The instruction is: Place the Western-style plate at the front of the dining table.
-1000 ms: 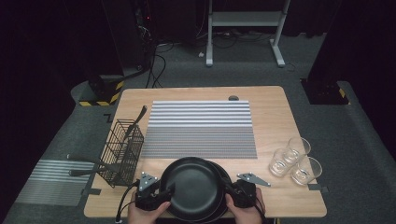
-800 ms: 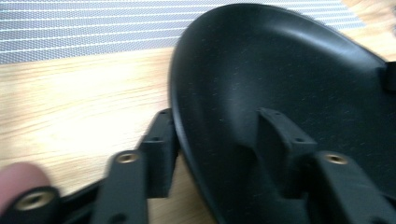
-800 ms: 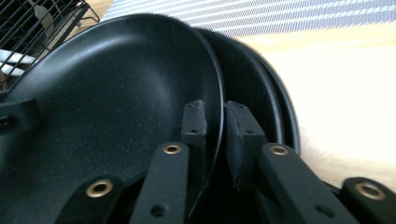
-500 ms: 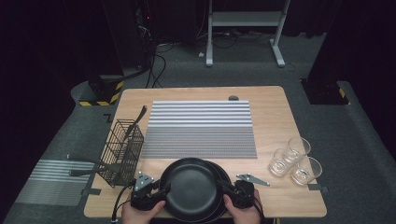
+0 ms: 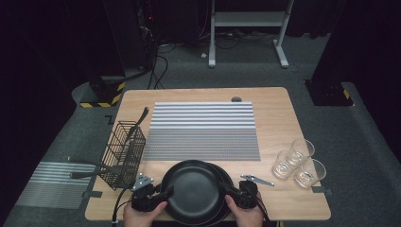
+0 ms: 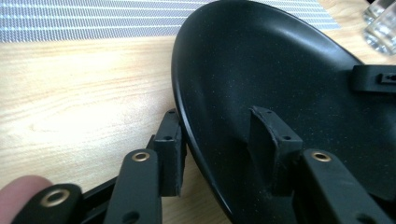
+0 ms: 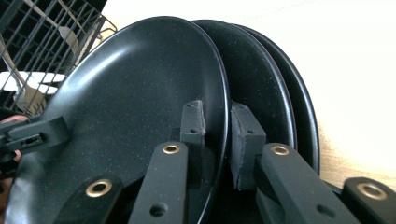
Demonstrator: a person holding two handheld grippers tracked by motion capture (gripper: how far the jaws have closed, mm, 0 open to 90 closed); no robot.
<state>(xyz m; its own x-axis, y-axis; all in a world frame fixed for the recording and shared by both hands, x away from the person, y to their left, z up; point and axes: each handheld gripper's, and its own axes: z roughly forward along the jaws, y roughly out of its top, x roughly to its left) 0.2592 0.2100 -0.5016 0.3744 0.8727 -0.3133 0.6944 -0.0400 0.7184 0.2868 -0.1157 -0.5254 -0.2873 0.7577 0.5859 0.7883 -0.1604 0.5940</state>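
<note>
Two grippers on one plate right now, both down at the near edge of the table (image 5: 283, 113). My left gripper (image 5: 163, 193) has its jaws straddling the left rim of the top black plate (image 5: 191, 189): one pad sits inside the bowl, the other on the outside of the rim, and in the left gripper view (image 6: 219, 154) there's a visible gap between the inner pad and the plate, so I can't honestly say it's clamped yet, though those jaws have just been closing with the rim between them. My right gripper (image 5: 231, 191) is on the opposite rim, and the right gripper view (image 7: 217, 140) shows both pads squeezed against the rim, so that one's gripping. The top plate looks tilted up off the stack of black plates (image 7: 285, 107) under it, which sits at the middle of the near edge; I count at least two more rims behind it. Just past the right gripper a small grey metal piece (image 5: 257, 179) lies flat on the wood. Toward the near right corner there are three clear glasses (image 5: 299, 163) bunched together and touching. Along the left edge stands a black wire basket (image 5: 124, 153) with utensil handles sticking out. Farther back, a grey striped mat (image 5: 203, 130) covers the middle of the table.
</note>
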